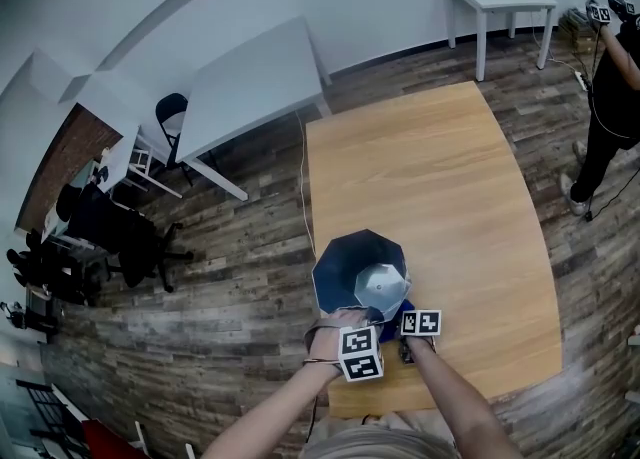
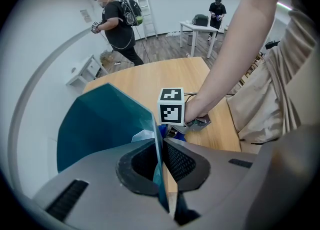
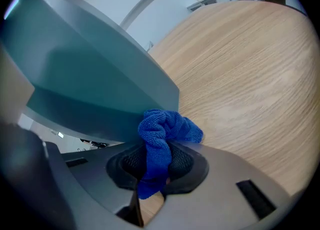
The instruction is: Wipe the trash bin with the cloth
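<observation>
Left gripper [image 2: 159, 144] is clamped nearly shut on the thin rim wall of the teal trash bin [image 2: 100, 124], one jaw inside and one outside. That bin stands upright, mouth open upward, on the wooden tabletop [image 1: 430, 177] near its front edge and left side. Right gripper [image 3: 159, 156] is closed on a bunched blue cloth [image 3: 162, 131], which fills the gap between its jaws. The cloth's free end lies against the bin's outer side, low down and close above the tabletop.
</observation>
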Action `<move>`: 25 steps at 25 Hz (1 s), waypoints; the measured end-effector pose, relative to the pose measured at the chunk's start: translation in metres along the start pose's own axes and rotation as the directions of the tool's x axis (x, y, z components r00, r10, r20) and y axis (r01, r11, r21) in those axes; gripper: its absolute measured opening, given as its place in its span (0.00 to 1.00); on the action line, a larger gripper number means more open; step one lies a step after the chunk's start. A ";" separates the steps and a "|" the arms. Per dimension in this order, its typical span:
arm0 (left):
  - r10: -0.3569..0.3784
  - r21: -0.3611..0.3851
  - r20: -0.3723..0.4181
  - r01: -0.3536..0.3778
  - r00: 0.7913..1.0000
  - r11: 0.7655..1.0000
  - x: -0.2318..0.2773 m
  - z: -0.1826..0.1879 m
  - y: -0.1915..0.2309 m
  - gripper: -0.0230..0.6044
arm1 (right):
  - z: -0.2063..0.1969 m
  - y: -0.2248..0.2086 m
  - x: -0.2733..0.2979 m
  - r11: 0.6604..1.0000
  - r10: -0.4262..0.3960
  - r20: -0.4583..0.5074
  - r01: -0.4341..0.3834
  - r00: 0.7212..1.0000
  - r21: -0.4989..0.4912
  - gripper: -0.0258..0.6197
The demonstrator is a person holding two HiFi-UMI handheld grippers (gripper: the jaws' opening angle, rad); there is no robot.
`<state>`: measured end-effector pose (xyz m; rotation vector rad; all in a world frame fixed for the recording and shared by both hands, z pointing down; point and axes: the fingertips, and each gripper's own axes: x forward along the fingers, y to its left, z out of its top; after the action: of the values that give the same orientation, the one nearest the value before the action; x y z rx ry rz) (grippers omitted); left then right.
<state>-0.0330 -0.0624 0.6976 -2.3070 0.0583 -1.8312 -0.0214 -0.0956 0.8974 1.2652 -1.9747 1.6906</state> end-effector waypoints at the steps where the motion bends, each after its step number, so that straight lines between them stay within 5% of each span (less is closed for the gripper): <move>1: 0.005 0.001 -0.005 -0.005 1.000 1.000 -0.001 0.000 0.000 0.09 | -0.001 0.001 -0.003 1.000 -0.003 -0.003 0.003 1.000 0.004 0.16; 5: 0.039 0.029 0.003 -0.039 0.999 0.999 -0.004 -0.002 -0.001 0.10 | 0.002 0.016 -0.021 1.000 0.012 -0.006 -0.012 1.000 -0.012 0.16; 9: 0.091 0.091 0.067 -0.096 0.994 0.991 -0.017 0.003 -0.005 0.29 | 0.006 0.042 -0.050 0.996 0.089 0.027 -0.088 0.996 -0.035 0.16; 12: 0.168 0.218 0.038 -0.173 0.985 0.961 -0.029 -0.016 0.003 0.33 | 0.008 0.071 -0.077 0.986 0.158 0.042 -0.155 0.987 -0.060 0.16; 16: 0.167 0.367 -0.044 -0.139 0.985 0.920 -0.032 -0.055 0.005 0.35 | 0.007 0.105 -0.119 0.972 0.231 0.050 -0.228 0.972 -0.052 0.16; 22: 0.186 0.457 -0.115 -0.115 0.976 0.882 -0.021 -0.085 0.008 0.34 | 0.018 0.150 -0.173 0.947 0.322 0.102 -0.322 0.941 -0.017 0.16; 25: 0.182 0.448 -0.126 -0.108 0.975 0.888 -0.017 -0.081 0.002 0.16 | 0.025 0.165 -0.187 0.939 0.342 0.137 -0.344 0.930 -0.006 0.16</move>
<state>-0.1157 -0.0720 0.6986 -1.7915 -0.1411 -1.7402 -0.0235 -0.0428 0.6520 1.1167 -2.3836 1.8180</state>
